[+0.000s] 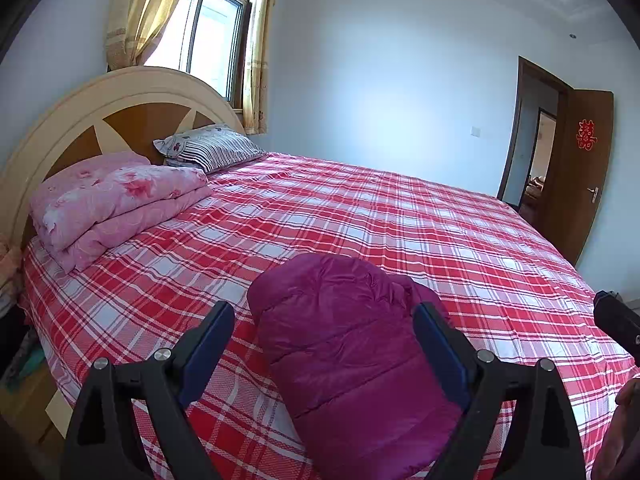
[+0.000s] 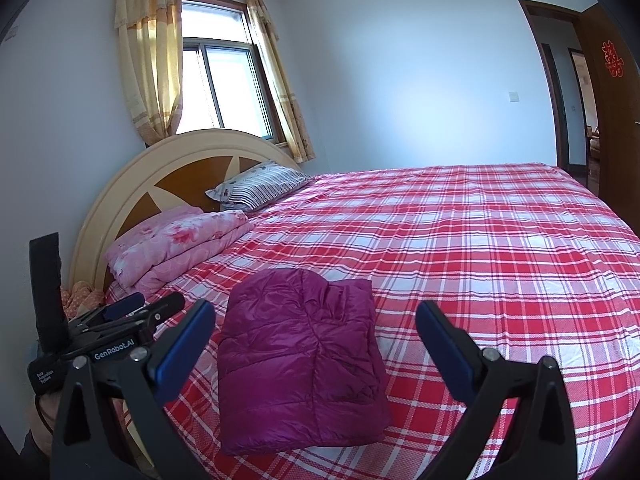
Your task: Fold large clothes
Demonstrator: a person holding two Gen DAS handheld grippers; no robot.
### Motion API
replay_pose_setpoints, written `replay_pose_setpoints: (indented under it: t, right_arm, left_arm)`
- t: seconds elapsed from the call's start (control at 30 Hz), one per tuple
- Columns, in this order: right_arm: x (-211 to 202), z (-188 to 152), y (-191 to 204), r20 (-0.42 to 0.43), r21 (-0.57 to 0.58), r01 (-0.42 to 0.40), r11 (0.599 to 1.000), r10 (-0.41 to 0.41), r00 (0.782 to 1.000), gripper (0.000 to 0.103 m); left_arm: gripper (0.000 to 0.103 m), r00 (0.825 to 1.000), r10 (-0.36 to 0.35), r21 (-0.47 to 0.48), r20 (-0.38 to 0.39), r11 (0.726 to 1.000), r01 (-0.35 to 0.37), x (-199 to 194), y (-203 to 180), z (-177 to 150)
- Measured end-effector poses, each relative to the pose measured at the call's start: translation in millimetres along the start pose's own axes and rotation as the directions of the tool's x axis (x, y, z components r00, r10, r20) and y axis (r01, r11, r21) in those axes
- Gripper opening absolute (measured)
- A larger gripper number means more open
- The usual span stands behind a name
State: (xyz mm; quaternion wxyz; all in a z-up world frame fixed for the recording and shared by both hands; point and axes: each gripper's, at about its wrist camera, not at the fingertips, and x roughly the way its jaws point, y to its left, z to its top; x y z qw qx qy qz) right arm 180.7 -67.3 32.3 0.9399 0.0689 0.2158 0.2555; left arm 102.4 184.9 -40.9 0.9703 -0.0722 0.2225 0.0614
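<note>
Purple puffer jacket (image 2: pixel 302 364), folded into a compact quilted bundle, lying on the near part of the bed (image 2: pixel 500 260), on the red-and-white plaid sheet (image 1: pixel 400 216), close to the near edge. Left tongs (image 1: pixel 324 332) spread wide, blue pads to either side of the bundle, neither visibly pressing on it; nothing grasped. Right tongs (image 2: pixel 316 332) likewise released, the jacket seen between the two blue pads but lying flat on the sheet, apart from both. In the right wrist view, left tongs visible at the far left, just beside the jacket's left side; in the left wrist view, a dark tip of the right tongs at the right edge. Pink floral quilt (image 1: pixel 116 204) folded at the head of the bed on the left, well apart from the jacket. Striped pillow (image 1: pixel 212 146) just beyond the quilt, resting against the arched cream and brown headboard (image 1: pixel 100 116). Window (image 2: pixel 224 84) with yellow curtains (image 2: pixel 148 60) above the headboard. Brown door (image 1: pixel 584 168) standing open at the far right, a red paper ornament (image 1: pixel 586 135) on it.
</note>
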Motion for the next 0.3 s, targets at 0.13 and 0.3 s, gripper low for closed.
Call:
replay_pose_setpoints:
  t: [0.13, 0.3]
  right_arm:
    - [1.1, -1.5, 0.8, -0.005, -0.003, -0.001, 1.0, 0.001, 1.0, 0.103]
    - [3.2, -4.8, 1.2, -0.015, -0.004, 0.0, 1.0, 0.0, 1.0, 0.103]
  left_arm:
    - [0.092, 1.0, 0.013, -0.005, -0.005, 1.0, -0.013, 2.5, 2.9, -2.4]
    - [0.092, 1.0, 0.018, -0.002, -0.005, 1.0, -0.018, 5.4, 4.4, -3.9]
